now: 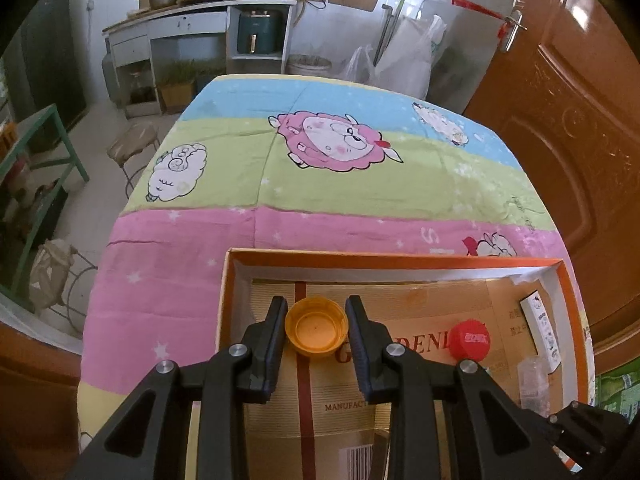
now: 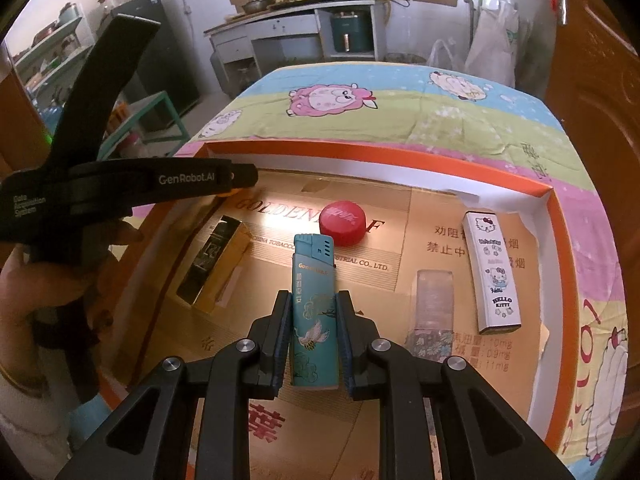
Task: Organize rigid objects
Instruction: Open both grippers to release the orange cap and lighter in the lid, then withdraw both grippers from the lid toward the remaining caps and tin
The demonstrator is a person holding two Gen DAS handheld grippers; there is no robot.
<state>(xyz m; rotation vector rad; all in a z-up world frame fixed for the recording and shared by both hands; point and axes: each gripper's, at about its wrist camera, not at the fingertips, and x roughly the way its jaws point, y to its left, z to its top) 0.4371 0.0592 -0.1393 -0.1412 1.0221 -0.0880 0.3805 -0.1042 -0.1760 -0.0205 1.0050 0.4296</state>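
Note:
My left gripper (image 1: 316,312) is shut on an orange bottle cap (image 1: 316,330), open side up, held over the left part of an orange-rimmed cardboard box (image 1: 400,261). My right gripper (image 2: 310,308) is shut on a teal lighter (image 2: 313,308), held over the box (image 2: 360,151) near its middle. In the box lie a red bottle cap (image 2: 343,222), also in the left wrist view (image 1: 469,339), a gold lighter (image 2: 214,264), a clear lighter (image 2: 434,308) and a white Hello Kitty lighter (image 2: 492,272). The left gripper's body (image 2: 120,184) shows at the box's left edge.
The box sits on a table covered with a cartoon sheep cloth (image 1: 320,184). A brown door (image 1: 560,120) stands to the right. A stool (image 1: 132,144), green shelf frame (image 1: 44,148) and kitchen counter (image 1: 200,12) lie beyond the table.

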